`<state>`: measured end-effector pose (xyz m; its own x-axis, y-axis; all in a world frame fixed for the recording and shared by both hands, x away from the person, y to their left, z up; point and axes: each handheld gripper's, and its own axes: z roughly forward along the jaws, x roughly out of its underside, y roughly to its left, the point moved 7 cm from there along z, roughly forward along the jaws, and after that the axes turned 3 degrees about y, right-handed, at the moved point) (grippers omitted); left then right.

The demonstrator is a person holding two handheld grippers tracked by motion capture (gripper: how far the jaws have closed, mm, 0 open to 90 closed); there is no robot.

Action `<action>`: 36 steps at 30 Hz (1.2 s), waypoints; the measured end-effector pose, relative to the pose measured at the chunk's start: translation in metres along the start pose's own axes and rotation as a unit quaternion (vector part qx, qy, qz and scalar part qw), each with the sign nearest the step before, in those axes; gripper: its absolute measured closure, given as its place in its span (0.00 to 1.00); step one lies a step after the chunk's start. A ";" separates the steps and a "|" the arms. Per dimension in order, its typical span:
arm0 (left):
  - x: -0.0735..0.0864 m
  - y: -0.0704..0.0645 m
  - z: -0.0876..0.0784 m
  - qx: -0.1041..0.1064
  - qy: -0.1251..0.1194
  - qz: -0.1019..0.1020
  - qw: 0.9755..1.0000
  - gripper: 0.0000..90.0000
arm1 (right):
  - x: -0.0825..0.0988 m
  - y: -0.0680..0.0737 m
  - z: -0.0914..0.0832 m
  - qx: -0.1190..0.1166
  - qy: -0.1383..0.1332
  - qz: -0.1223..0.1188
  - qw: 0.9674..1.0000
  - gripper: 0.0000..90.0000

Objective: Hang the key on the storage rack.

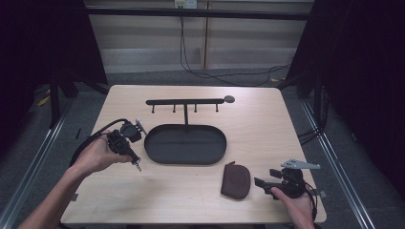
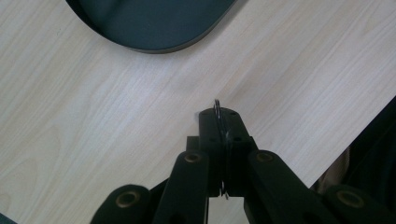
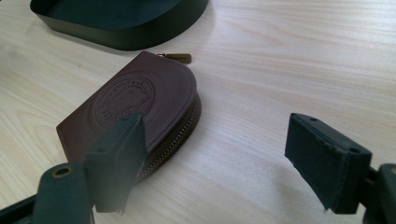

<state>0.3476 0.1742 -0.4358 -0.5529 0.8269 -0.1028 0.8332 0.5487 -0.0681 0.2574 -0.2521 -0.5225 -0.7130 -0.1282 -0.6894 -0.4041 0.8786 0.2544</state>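
Left gripper (image 1: 137, 165) raised off table (image 1: 258, 129) just left of black oval tray (image 1: 185, 144), jaws clenched on thin metal ring (image 2: 217, 108) that pokes out past the tips. Hook rack (image 1: 185, 102) stands behind tray. Brown zip pouch (image 1: 236, 180) lies flat right of tray. Right gripper (image 1: 258, 182) just beside pouch, jaws spread wide, grasping nothing.

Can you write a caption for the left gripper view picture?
Left gripper shut on a thin metal ring above the wooden table.
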 end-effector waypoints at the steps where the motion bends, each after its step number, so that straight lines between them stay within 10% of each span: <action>1: -0.001 0.000 -0.001 0.000 -0.001 0.001 1.000 0.99 | 0.000 0.000 0.000 0.000 -0.001 0.000 1.000 0.23; 36: -0.029 0.010 -0.055 -0.020 -0.030 0.009 0.999 0.99 | 0.001 0.000 0.001 -0.001 0.004 0.000 1.000 0.22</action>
<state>0.3721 0.1624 -0.3791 -0.5356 0.8284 -0.1636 0.8419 0.5390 -0.0267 0.2571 -0.2517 -0.5233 -0.7181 -0.1320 -0.6833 -0.4050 0.8777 0.2561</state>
